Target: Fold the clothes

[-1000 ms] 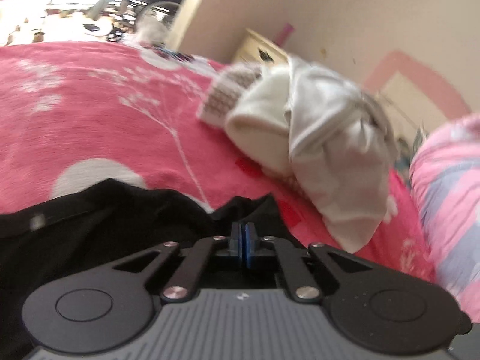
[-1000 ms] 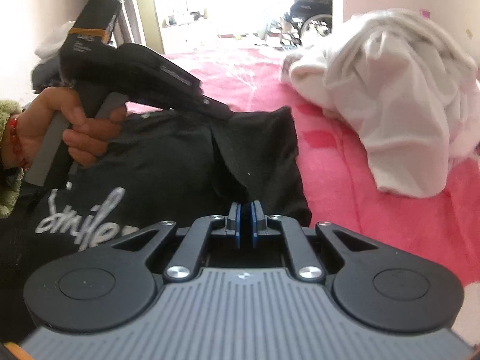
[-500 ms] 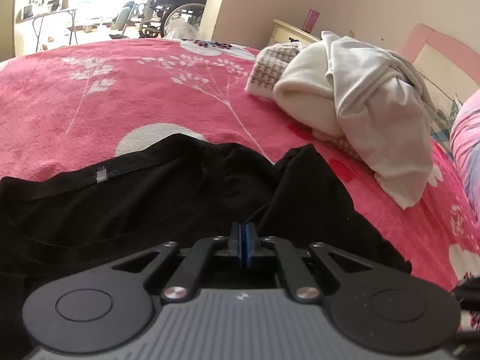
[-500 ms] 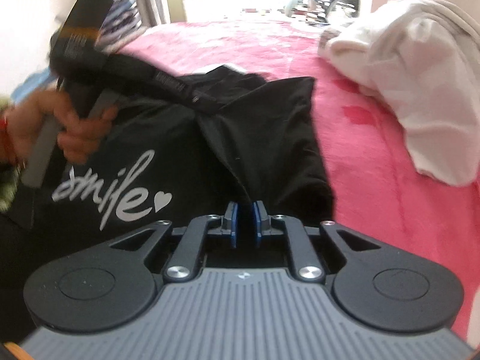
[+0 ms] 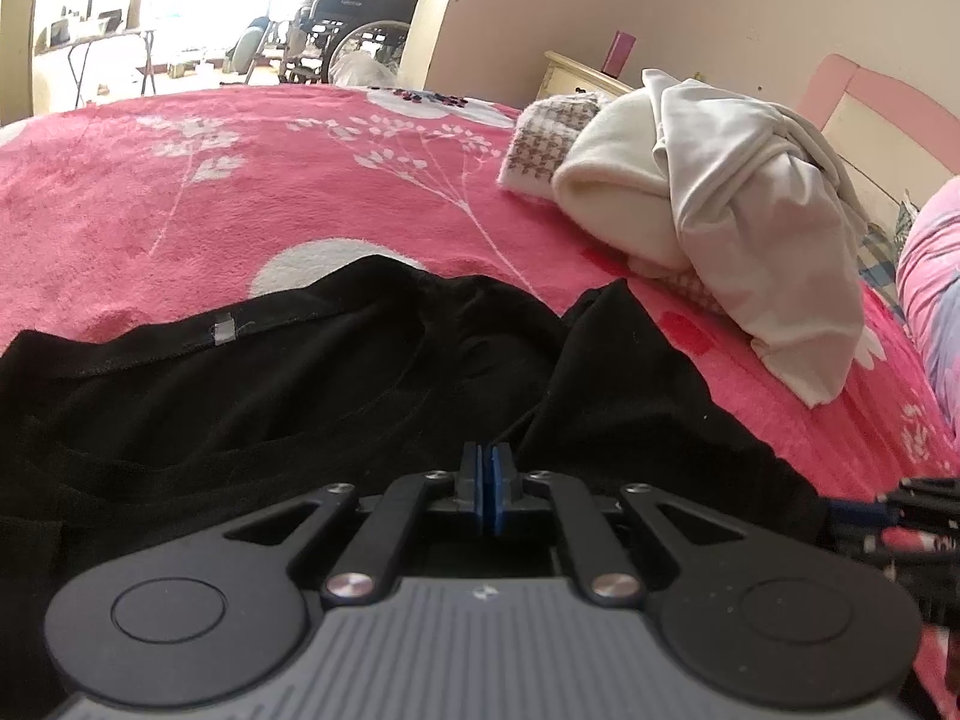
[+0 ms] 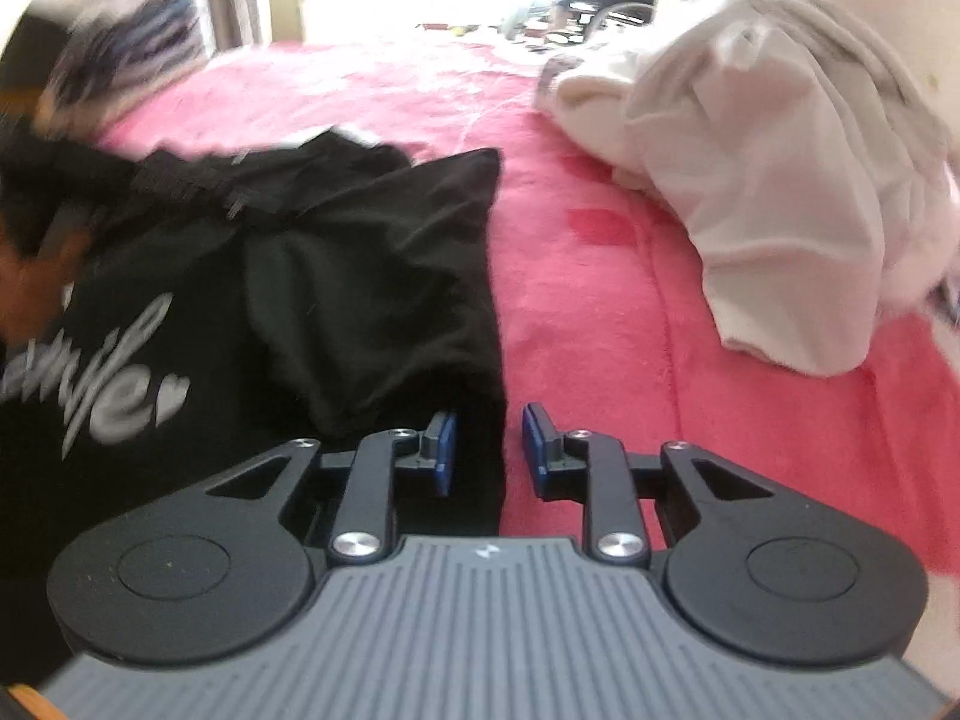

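The left claw (image 5: 486, 480) has its blue pads pressed together with no gap, a fold of the black T-shirt (image 5: 252, 408) rising right at their tips; whether cloth is pinched between them cannot be told. The right claw (image 6: 489, 450) stands spread, its jaws having just been opening; the shirt's right-hand edge lies in the gap, nearer the left pad, and neither pad presses on it.

Left of the right claw, the shirt's front carries white cursive lettering (image 6: 120, 384) ending in a small heart; it is blurred and partly cut off by the frame edge, with only "ile" or so legible. Just beyond the left claw and slightly to its left, a small grey neck tag (image 5: 223, 331) sits on the collar; nothing on it can be read.

At the far left of the right wrist view, a hand (image 6: 30, 276) grips the other tool, badly blurred.

The shirt lies on a pink floral bedspread (image 5: 240, 192). Beyond and to the right of both claws sits a heap of white clothes (image 5: 750, 228), well apart from the shirt. Farthest off, a wheelchair (image 5: 354, 18) stands in a bright doorway.
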